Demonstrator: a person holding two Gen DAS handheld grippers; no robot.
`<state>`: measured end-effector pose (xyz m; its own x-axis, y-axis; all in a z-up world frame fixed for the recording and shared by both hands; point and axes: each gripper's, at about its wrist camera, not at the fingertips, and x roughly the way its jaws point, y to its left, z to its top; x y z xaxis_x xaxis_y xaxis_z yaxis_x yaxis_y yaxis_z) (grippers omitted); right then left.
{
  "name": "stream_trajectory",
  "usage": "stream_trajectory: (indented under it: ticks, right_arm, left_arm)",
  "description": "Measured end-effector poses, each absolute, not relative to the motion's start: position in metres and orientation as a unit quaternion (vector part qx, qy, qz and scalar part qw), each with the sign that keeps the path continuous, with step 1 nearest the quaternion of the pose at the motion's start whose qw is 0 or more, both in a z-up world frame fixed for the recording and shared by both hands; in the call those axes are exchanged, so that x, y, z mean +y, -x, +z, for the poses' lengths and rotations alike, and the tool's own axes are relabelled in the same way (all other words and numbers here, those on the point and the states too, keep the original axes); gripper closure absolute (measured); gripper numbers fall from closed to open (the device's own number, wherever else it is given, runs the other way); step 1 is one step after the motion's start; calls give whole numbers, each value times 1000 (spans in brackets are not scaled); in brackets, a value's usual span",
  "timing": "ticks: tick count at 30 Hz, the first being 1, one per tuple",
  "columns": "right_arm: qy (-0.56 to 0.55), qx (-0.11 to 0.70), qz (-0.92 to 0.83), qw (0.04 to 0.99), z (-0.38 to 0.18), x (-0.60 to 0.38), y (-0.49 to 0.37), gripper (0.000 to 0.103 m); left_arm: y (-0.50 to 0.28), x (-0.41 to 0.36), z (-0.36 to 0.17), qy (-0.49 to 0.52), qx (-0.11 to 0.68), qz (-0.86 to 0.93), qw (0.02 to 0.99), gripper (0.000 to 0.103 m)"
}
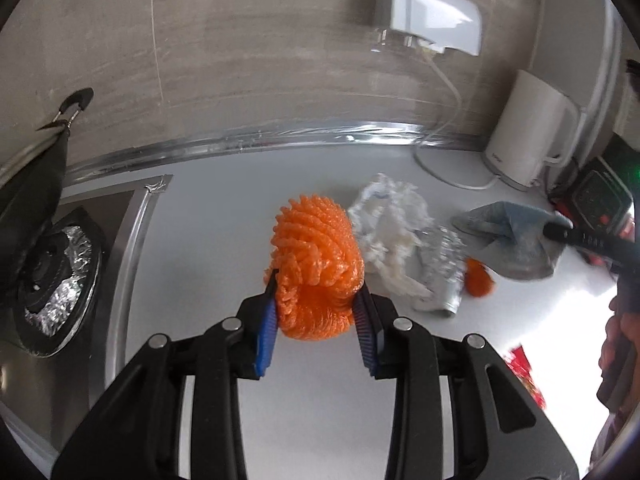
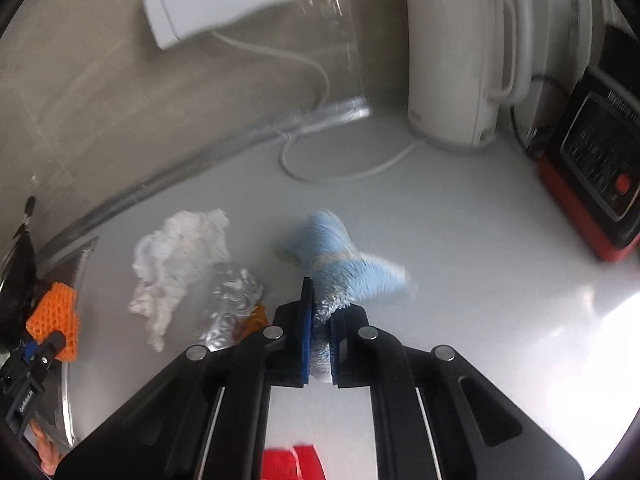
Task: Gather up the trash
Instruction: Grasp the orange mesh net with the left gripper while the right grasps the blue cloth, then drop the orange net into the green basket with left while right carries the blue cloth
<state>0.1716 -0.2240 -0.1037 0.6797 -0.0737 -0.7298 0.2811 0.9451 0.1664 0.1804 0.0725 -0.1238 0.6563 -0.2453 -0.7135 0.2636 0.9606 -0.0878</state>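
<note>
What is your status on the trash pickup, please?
Left gripper shut on orange foam net. Right gripper shut on blue cloth. Tissue, foil remain.

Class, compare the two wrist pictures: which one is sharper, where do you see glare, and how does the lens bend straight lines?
Left wrist view: sharp; the orange foam net shows crisp texture, and the counter's back edge strip bows into a curve. Right wrist view: motion-blurred, especially the blue cloth and white kettle; window glare washes out the white counter at right.

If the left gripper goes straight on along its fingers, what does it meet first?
Probably the crumpled white tissue, just beyond the orange foam net that the left gripper holds; depth is unclear.
</note>
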Motion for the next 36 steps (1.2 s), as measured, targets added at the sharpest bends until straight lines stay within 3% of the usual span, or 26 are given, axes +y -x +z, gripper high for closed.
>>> stream_trajectory:
  ticks: [17, 27, 36]
  right_arm:
    - [-77, 308, -34, 948, -5, -184, 33, 95]
    - [-82, 350, 14, 933, -35, -165, 126, 95]
    - [-94, 397, 48, 912, -70, -165, 168, 95]
  left_arm:
    - [-14, 55, -78, -36, 392, -226, 891, 69]
    - [92, 32, -96, -85, 417, -307, 851, 69]
    - [134, 15, -142, -100, 474, -325, 812, 67]
